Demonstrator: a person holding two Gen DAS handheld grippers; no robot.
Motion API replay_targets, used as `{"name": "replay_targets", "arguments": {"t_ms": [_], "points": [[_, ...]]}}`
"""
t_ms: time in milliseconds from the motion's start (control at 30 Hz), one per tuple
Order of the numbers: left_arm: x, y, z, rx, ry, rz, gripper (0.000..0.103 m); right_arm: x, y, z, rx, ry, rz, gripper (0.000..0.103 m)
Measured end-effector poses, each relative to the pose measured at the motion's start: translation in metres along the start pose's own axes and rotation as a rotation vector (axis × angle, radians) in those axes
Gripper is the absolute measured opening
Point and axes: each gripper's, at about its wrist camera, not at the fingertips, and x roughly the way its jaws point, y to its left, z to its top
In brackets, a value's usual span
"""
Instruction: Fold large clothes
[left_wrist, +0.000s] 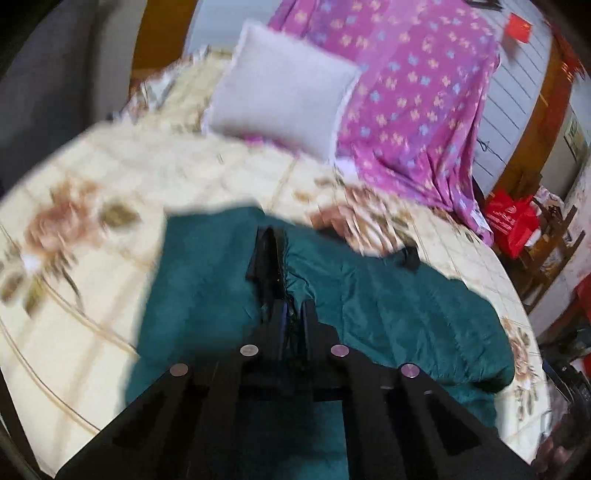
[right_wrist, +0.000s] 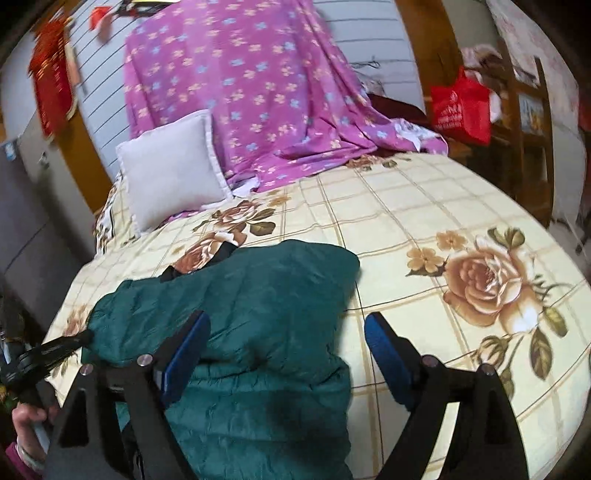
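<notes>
Left claw (left_wrist: 291, 314): yours, pinched on teal jacket (right_wrist: 251, 295) edge to carry a fold. Right claw (right_wrist: 286, 332): wide, unloaded, hovering above jacket on bed (right_wrist: 406, 206).

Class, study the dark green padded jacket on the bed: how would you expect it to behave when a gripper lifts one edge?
The green jacket is probably floppy: it lies in soft creases on the floral bedspread. It looks puffy, so likely light for its bulk. Its sheen hints it may slip; the left gripper is pinched shut on a fold, and the right gripper is open.
</notes>
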Motion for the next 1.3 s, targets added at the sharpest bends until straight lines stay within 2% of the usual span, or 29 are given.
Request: {"name": "replay_targets", "arguments": {"t_ms": [100,200,233,267,367,433,533,633,800,933,1000,1133,1233,1300], "points": [[-0.007,0.016,0.011,0.011,-0.042,0.043,0.0,0.017,0.018,-0.003,-0.028,0.021,0.026,0.088],[0.007,0.036,0.006,0.005,-0.001,0.087,0.0,0.04,0.05,-0.008,-0.103,0.056,0.033,0.088],[0.013,0.043,0.001,-0.01,0.029,0.09,0.0,0.051,0.06,-0.012,-0.136,0.084,0.033,0.088],[0.017,0.05,-0.003,-0.032,0.056,0.08,0.0,0.071,0.072,-0.018,-0.186,0.151,0.021,0.088],[0.015,0.061,-0.004,-0.101,0.074,0.035,0.0,0.107,0.086,-0.036,-0.277,0.274,-0.047,0.088],[0.002,0.064,0.001,-0.118,0.043,0.029,0.018,0.1,0.088,-0.035,-0.303,0.247,-0.058,0.088],[-0.02,0.061,0.011,-0.108,-0.049,0.021,0.038,0.074,0.083,-0.019,-0.256,0.175,-0.013,0.088],[-0.02,0.05,0.019,-0.081,-0.072,0.02,0.039,0.06,0.084,-0.001,-0.238,0.117,-0.023,0.088],[0.013,0.032,0.011,-0.032,-0.012,0.081,0.039,0.076,0.097,0.006,-0.253,0.126,-0.04,0.088],[0.049,0.031,-0.004,0.002,0.082,0.178,0.039,0.105,0.103,-0.002,-0.249,0.155,-0.061,0.088],[0.062,0.034,-0.011,0.006,0.115,0.187,0.039,0.122,0.103,-0.008,-0.259,0.18,-0.084,0.088],[0.067,0.026,-0.017,0.046,0.102,0.201,0.041,0.151,0.099,-0.02,-0.282,0.228,-0.121,0.089],[0.07,0.022,-0.017,0.07,0.109,0.222,0.041,0.144,0.101,-0.015,-0.277,0.234,-0.135,0.089],[0.071,0.023,-0.017,0.068,0.112,0.219,0.041,0.127,0.105,-0.012,-0.266,0.204,-0.113,0.089]]}}
